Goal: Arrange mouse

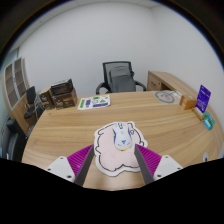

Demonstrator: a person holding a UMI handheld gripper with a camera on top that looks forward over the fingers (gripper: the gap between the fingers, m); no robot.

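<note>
A sheep-shaped mouse pad (113,143), cream and pale pink, lies flat on the wooden table (60,130) just ahead of my gripper (114,151). A small pale shape with blue marks (121,139) sits on the pad's far half; I cannot tell whether it is a mouse or print. The gripper is open and holds nothing. Its two dark fingers with magenta pads (78,160) stand either side of the pad's near end, a little above the table.
A black office chair (120,75) stands behind the table's far edge. A green and blue booklet (95,102) lies at the far middle. Dark boxes (62,95) are at the far left, and a purple box (203,97) and a teal item (208,120) at the right.
</note>
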